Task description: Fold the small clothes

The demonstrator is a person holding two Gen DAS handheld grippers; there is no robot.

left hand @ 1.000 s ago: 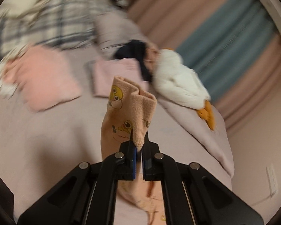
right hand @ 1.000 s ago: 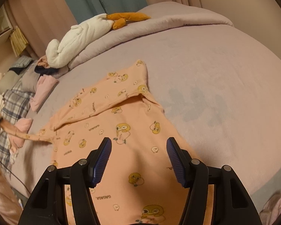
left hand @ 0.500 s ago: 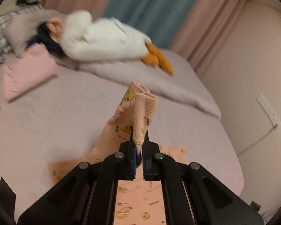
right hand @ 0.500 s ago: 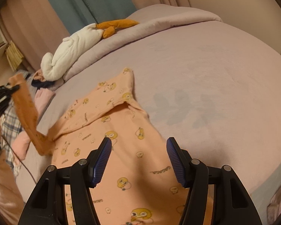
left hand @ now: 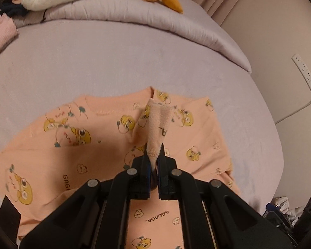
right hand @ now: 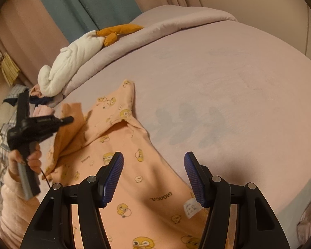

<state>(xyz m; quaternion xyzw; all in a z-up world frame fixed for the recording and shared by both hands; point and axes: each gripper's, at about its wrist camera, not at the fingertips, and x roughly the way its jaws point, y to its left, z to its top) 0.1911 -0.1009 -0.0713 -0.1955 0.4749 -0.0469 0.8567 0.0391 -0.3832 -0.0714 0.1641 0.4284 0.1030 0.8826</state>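
Peach pyjama top (right hand: 147, 178) spread on the bed (right hand: 228, 78), one sleeve cuff (left hand: 158, 122) lifted over its body.
Soft, light and limp, it likely drapes and slides; hems and cuffs suit gripping. The left gripper (left hand: 153, 164) has jaws pinched on the cuff; the right gripper (right hand: 153, 176) hovers above the top, jaws wide.

A shirt (right hand: 134, 166) lies spread on the bed (right hand: 228, 78), near its front edge, with one sleeve (left hand: 157, 124) lifted over the shirt's middle in the left gripper (left hand: 153, 159). The right gripper (right hand: 153, 176) hangs above the shirt's lower part. Along the bed's far edge lies a rolled quilt (left hand: 134, 14) with a stuffed toy (right hand: 76, 58) on it, and folded clothes (left hand: 0, 35) sit at the far left corner.
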